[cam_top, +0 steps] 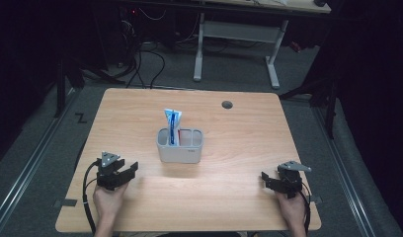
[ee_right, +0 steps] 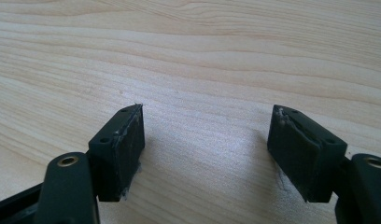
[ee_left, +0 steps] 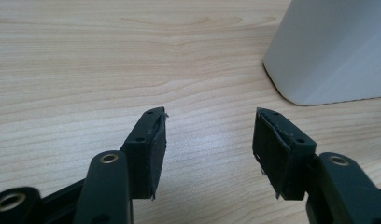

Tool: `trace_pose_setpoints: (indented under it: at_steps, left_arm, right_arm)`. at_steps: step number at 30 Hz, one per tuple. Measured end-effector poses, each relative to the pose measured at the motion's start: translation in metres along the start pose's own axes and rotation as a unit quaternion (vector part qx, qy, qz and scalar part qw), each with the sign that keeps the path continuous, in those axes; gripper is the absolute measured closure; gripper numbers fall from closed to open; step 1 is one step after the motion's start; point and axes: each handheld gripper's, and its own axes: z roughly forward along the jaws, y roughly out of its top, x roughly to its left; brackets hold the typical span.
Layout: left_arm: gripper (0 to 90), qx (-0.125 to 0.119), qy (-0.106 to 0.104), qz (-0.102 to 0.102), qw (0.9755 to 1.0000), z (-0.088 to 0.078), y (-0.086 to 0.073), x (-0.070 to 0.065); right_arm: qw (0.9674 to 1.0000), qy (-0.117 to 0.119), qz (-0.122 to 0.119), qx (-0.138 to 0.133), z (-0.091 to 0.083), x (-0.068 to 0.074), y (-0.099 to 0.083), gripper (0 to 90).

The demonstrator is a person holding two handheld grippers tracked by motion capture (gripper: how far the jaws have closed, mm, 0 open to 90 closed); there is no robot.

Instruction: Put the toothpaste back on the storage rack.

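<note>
Figure: high view with both gripper views. Your workspace is a light wooden rectangular table (cam_top: pixel 229 197) with a round dark cable hole (cam_top: pixel 227 104) near its far right edge. At its centre stands a pale grey, round-cornered plastic holder with two compartments (cam_top: pixel 180 154), upright. In its left compartment a white-and-blue squeezable tube (cam_top: pixel 172 123) stands upright, rising above the rim beside a thin red item too small to identify. The right compartment appears empty as far as the high view shows. Printing on the tube is too small and blurred to read, and no brand can be made out.

Your left gripper (cam_top: pixel 125 174) rests low over the table at the near left, pointing towards the holder and well apart from it. In the left gripper view its jaws are spread about halfway, with bare wood grain between the black pads (ee_left: pixel 153 154). They pinch nothing and touch nothing. A corner of the grey holder (ee_left: pixel 333 51) appears at upper right, beyond the jaw tips.

Your right gripper (cam_top: pixel 269 178) sits at the near right of the table, farther from the holder. In the right gripper view its jaws are spread wide, wider than the left pair. Only tabletop lies between the worn black pads (ee_right: pixel 128 149), and nothing is held. A grey three-cornered plate tops each gripper, and a black cable (cam_top: pixel 86 192) trails from the left one.
</note>
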Motion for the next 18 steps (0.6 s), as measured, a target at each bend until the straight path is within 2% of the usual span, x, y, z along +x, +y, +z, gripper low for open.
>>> trace_pose_setpoints:
  at_steps: [18]
  left_arm:
    - [44.3, 0.009, 0.014, 0.014, 0.9998, 0.011, -0.005, -0.002]
  right_arm:
    - [1.0000, 0.000, 0.000, 0.000, 0.000, 0.000, 0.000, 27.5]
